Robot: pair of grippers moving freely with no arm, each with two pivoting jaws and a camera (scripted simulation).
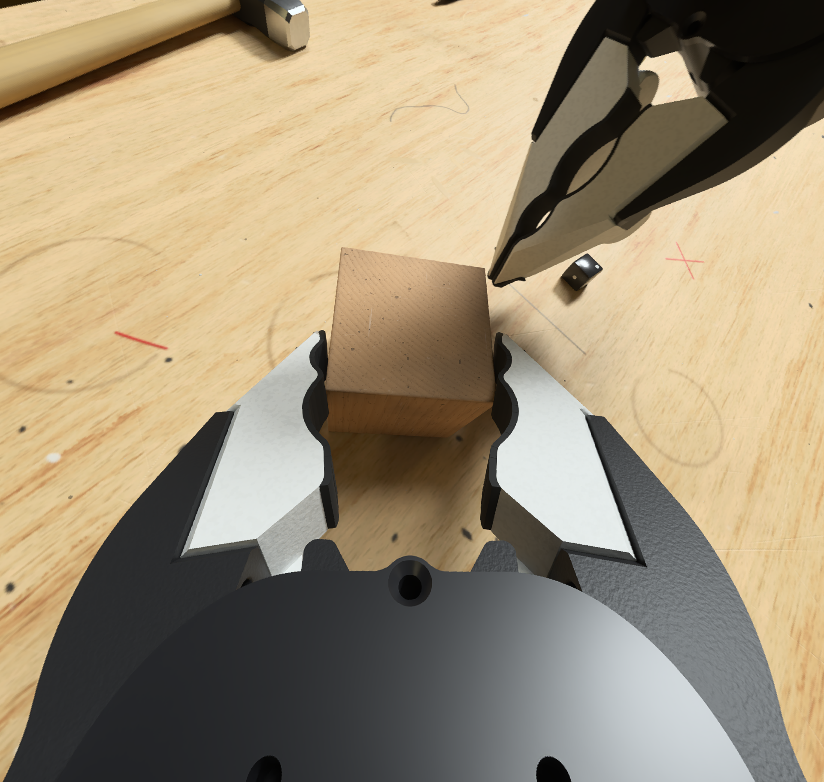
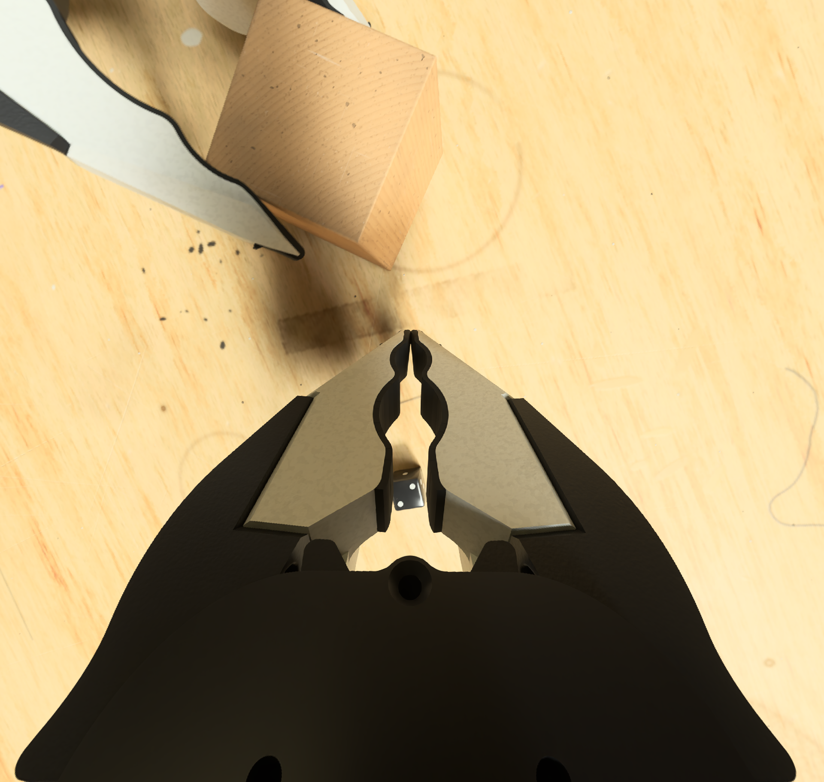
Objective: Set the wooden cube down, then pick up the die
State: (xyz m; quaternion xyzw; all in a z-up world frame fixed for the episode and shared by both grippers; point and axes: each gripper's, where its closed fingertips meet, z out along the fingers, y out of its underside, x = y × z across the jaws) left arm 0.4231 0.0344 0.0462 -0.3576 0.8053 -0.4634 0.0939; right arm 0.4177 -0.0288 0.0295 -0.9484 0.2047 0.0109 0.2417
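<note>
While left gripper (image 1: pixel 409 359) jaws clamp wooden cube (image 1: pixel 408 337) | right gripper (image 2: pixel 410 335) jaws closed, empty

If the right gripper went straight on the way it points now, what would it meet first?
Probably the bare tabletop: the shut right gripper points at wood just short of the wooden cube. The die lies behind its fingertips, though depth is unclear.

Left hand-held gripper (image 1: pixel 409 361) spread, right (image 2: pixel 410 333) closed
</note>
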